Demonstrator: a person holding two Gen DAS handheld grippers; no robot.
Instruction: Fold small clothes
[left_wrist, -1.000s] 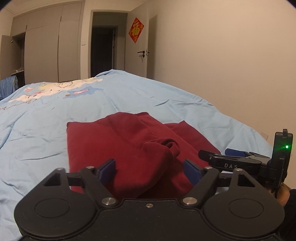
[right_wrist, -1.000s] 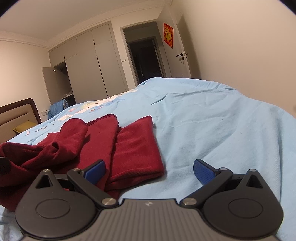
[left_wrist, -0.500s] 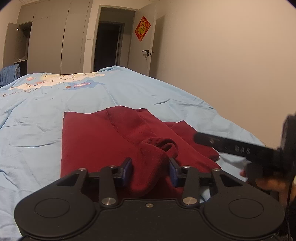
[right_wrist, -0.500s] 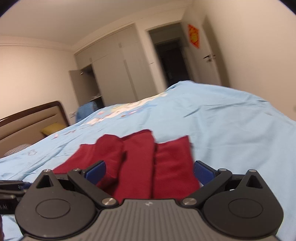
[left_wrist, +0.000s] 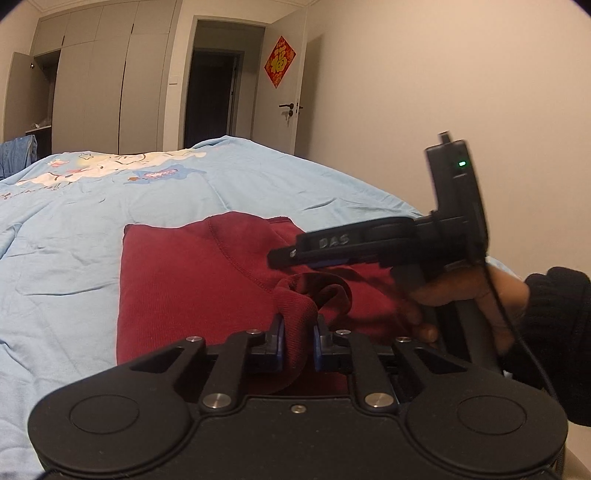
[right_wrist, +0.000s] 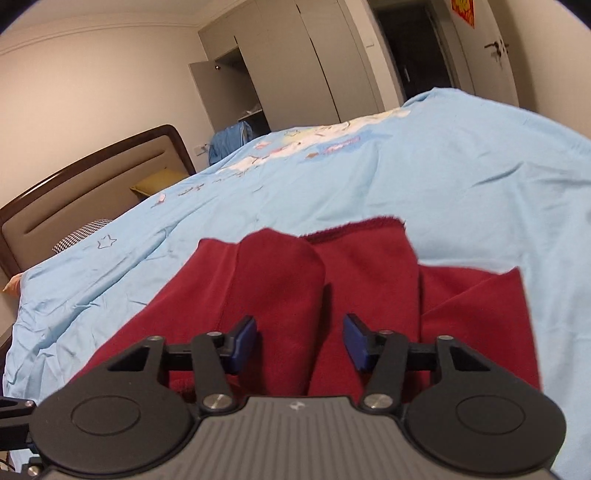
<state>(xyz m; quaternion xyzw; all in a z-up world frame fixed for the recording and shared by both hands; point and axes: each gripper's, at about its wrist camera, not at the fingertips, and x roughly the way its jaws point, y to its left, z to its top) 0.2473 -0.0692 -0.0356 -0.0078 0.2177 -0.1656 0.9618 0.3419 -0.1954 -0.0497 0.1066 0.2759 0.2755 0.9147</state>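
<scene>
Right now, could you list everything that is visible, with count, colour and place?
garment: one, dark red, lying partly folded on the bed
duvet: one, light blue with a cartoon print, covering the bed
headboard: one, brown and beige, at the bed's far end
pillow: one, yellow, by the headboard
wardrobe: one, grey, far wall, one door open
door: one, pale, open, with a red decoration
left gripper: black, blue pads, shut on a garment fold
right gripper: black, blue pads, open over the garment
hand: one, dark sleeve, holding the right gripper
</scene>
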